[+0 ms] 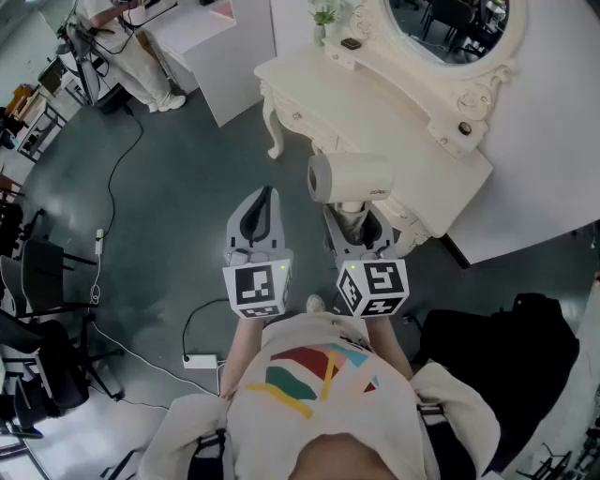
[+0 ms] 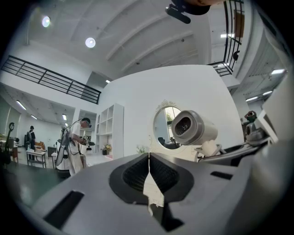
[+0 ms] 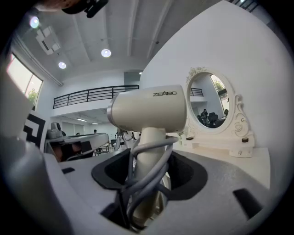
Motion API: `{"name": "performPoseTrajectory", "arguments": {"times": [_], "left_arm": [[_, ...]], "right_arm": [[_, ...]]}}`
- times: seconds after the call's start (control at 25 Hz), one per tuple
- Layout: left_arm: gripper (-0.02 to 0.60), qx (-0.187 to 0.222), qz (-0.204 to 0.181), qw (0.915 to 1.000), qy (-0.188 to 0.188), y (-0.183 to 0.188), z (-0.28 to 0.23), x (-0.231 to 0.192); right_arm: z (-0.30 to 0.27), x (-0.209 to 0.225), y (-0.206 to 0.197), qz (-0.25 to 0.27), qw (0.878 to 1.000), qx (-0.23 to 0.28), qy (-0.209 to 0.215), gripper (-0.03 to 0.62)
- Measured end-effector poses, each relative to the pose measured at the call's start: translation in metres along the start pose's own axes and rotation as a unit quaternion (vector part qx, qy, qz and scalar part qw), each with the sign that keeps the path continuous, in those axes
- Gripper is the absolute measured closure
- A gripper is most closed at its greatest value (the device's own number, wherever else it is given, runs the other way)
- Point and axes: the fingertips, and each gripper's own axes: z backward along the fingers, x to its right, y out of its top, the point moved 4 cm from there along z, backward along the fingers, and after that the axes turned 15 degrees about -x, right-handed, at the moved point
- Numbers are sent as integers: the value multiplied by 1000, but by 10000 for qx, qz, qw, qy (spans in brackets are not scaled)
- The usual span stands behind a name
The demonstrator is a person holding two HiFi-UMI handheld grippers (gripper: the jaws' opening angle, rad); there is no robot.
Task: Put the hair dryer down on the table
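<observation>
A cream hair dryer [image 1: 349, 178] with its grey cord wound round the handle stands upright in my right gripper [image 1: 354, 223], which is shut on the handle. The right gripper view shows the hair dryer [image 3: 149, 110] close up, the handle and cord pinched between the jaws of the right gripper [image 3: 147, 172]. It hangs just off the front edge of the white dressing table [image 1: 375, 103]. My left gripper [image 1: 263, 202] is beside it on the left, over the floor, shut and holding nothing. In the left gripper view the left gripper [image 2: 148, 176] has its pads together, and the hair dryer [image 2: 193, 128] shows at the right.
An oval mirror [image 1: 450, 28] stands on the table's back, with a small plant [image 1: 323, 17] and a dark object [image 1: 351, 43] near it. Cables [image 1: 117, 178] and a power strip [image 1: 200, 361] lie on the floor. Black chairs [image 1: 37, 281] stand left, a person [image 1: 131, 47] far left.
</observation>
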Motion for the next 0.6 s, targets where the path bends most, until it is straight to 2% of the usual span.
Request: {"name": "performPoseTrajectory", "arguments": {"times": [0.24,0.44,0.6], "left_arm": [[575,-7,-64,10000,-42,1,-5,5],[575,-48,-338,9994,48,-1,-11,6],[575,-56,-297,9995,37,-2,-19,13]], "right_arm": [[-1,7,2,-59,10000,34,-22,372],[-4,12,4,-64,10000,67,-5,372],[-8,22,5,-26,10000,27,54,372]]}}
